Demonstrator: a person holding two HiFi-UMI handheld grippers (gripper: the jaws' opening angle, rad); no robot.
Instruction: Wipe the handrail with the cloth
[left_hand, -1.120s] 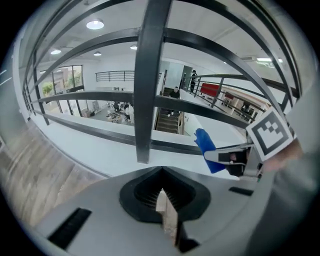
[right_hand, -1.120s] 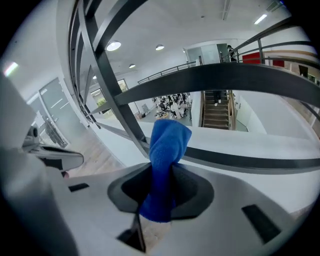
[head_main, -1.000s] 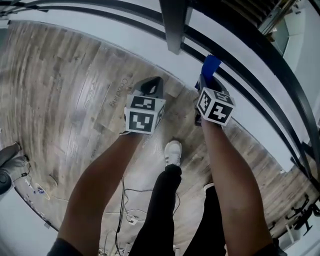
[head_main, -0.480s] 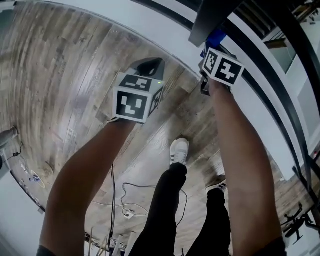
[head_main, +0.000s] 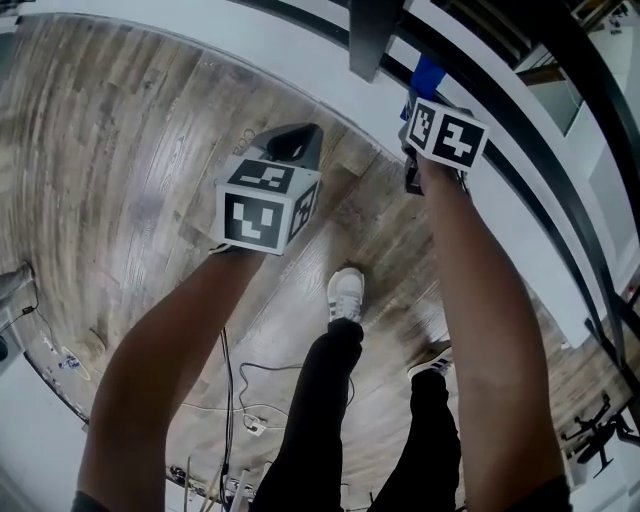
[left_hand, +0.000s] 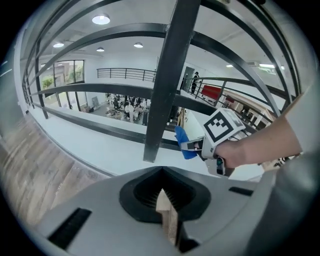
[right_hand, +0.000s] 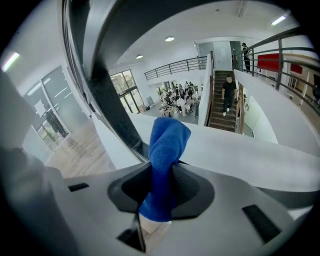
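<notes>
Floor (head_main: 120, 150): grey-brown wood planks, well below and to the left of both tools; cables (head_main: 250, 400) lie loose on it, behind the left hand-held gripper.

Left hand-held gripper (head_main: 297, 143): held out at arm's length over the floor; clenched, its jaws together with nothing between them; its marker cube faces up toward the head view; well apart from the cloth.

Shoe (head_main: 345, 297): white, on the floor, below and between the two hand-held grippers.

Post (head_main: 372, 40): dark, flat-sided, upright; ahead of the left hand-held gripper and just to the left of the right one.

Right hand-held gripper (head_main: 413, 100): raised higher than the left, pushed in against the railing beside the post; grasping the cloth, its jaws closed on the lower part of it.

Cloth (right_hand: 167, 145): blue, bunched into a narrow upright roll; its top stands clear above the right hand-held gripper's jaws, just beside a dark bar of the railing; whether it touches the bar cannot be told.

Handrail (left_hand: 240, 65): dark curved bar, one of several running side by side; it passes above and beyond the right hand-held gripper, and well ahead of the left.

Stairs (right_hand: 225, 115): far beyond the right hand-held gripper, in the hall below; a person (right_hand: 229, 92) in dark clothes stands on them.
</notes>
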